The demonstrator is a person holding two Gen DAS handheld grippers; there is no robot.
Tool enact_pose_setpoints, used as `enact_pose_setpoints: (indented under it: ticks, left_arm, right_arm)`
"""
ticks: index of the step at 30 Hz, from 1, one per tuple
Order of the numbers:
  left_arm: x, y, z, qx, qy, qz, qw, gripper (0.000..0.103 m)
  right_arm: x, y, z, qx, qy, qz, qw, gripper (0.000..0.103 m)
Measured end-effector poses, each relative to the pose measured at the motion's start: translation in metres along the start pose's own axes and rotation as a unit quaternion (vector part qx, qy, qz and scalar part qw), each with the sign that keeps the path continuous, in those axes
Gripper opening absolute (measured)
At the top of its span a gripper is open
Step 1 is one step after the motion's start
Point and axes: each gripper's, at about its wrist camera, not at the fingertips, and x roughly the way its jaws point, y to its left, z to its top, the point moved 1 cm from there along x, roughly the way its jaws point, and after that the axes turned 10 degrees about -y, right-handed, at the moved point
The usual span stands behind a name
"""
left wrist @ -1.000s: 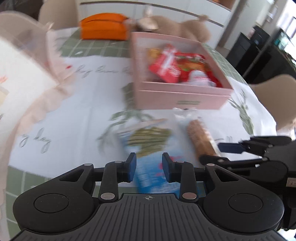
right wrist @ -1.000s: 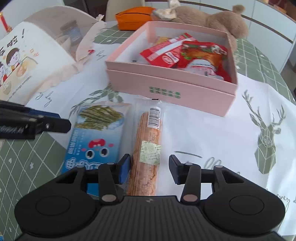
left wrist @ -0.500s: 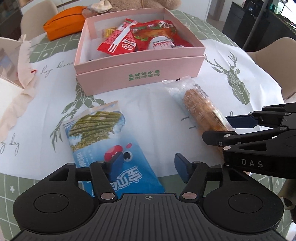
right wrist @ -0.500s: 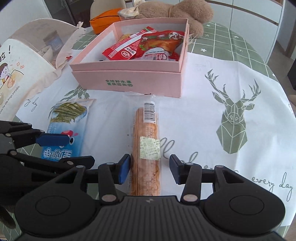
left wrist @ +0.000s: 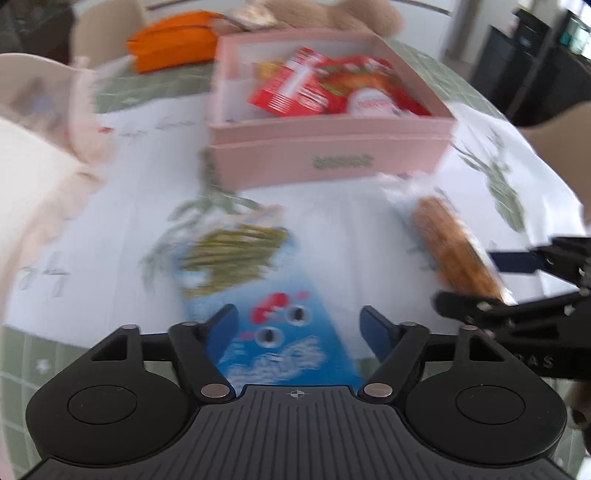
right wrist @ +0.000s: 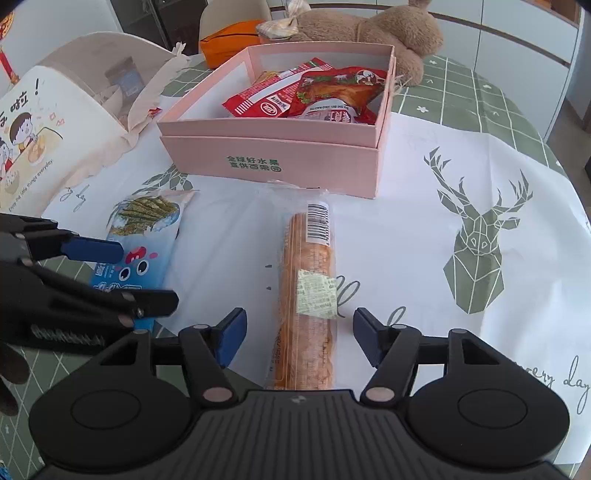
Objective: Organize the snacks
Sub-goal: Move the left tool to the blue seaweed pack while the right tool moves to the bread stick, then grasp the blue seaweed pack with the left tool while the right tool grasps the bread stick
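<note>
The counter (right wrist: 461, 74) wears a green checked cloth, and over that lies a white cloth (right wrist: 424, 206) printed with green deer heads and script. On the white cloth a pink box (right wrist: 273, 162) stands near the middle. In front of it lie a long clear-wrapped biscuit pack (right wrist: 308, 288) and, to its left and apart from it, a blue seaweed snack packet (right wrist: 136, 240). A cream printed bag (right wrist: 48, 140) rests at the left. Behind the box lie an orange pouch (right wrist: 229, 40) and a brown plush toy (right wrist: 362, 33).

Home dining room: tablecloth (right wrist: 424, 229), teddy bear (right wrist: 369, 33)
</note>
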Motion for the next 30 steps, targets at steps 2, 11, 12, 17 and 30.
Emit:
enact_pose_setpoints:
  ticks: [2, 11, 12, 17, 30]
  left_arm:
    - [0.001, 0.003, -0.002, 0.011, -0.002, 0.048, 0.9988, 0.075]
    - [0.02, 0.049, -0.001, -0.126, 0.031, 0.009, 0.9916, 0.09]
    - [0.021, 0.049, 0.0, -0.129, 0.029, 0.007, 0.9911, 0.09]
    - [0.025, 0.034, 0.004, -0.095, 0.014, 0.011, 0.9953, 0.091]
    - [0.001, 0.032, -0.004, -0.075, -0.004, -0.061, 0.9953, 0.044]
  right_arm:
    - [0.0, 0.002, -0.001, -0.006, -0.001, -0.003, 1.0, 0.066]
    - [0.0, 0.002, -0.002, -0.007, -0.007, 0.001, 1.0, 0.072]
    - [0.0, 0.003, -0.003, -0.009, -0.008, 0.001, 1.0, 0.073]
    - [0.003, 0.013, -0.007, -0.034, -0.013, -0.01, 0.999, 0.082]
    - [0.002, 0.02, -0.002, -0.05, -0.006, -0.034, 0.998, 0.03]
